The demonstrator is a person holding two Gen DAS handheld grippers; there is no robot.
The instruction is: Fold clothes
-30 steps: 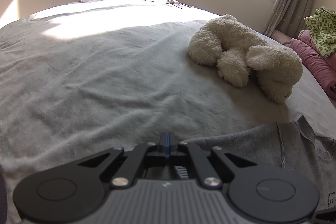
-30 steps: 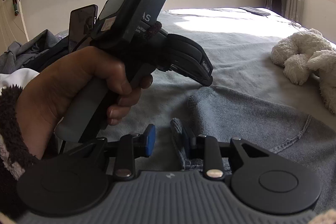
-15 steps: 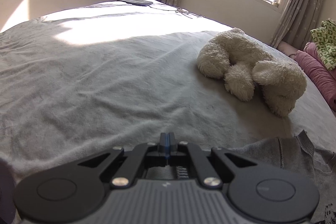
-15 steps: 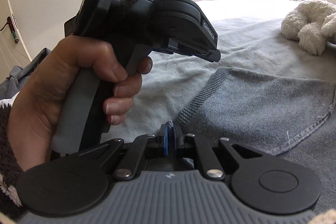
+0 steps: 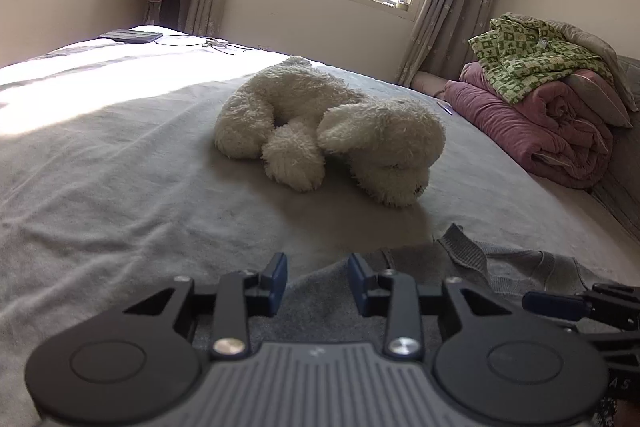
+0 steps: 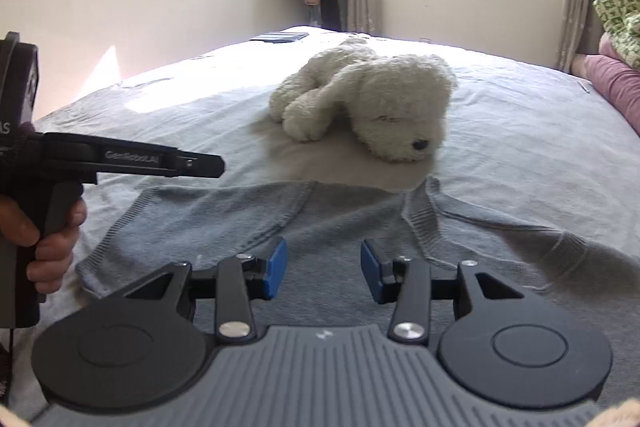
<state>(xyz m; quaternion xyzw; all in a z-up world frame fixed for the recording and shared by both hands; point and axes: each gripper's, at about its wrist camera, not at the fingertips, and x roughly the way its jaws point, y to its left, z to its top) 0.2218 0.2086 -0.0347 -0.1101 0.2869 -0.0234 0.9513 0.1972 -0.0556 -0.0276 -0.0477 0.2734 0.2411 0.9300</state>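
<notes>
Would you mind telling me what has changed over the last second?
Both grippers opened: the right gripper let go of the grey sweater edge it had pinched, and the left gripper parted too. The sweater now lies on the bed. The plush dog stayed put.

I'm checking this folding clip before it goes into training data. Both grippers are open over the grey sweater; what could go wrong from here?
1. The white plush dog lies just beyond the grey sweater; a fold swung that way may hit it.
2. The sweater lies rumpled, with a ridge by its neckline, so creases may get folded in.
3. The left gripper and right gripper sit close together and could collide.
</notes>
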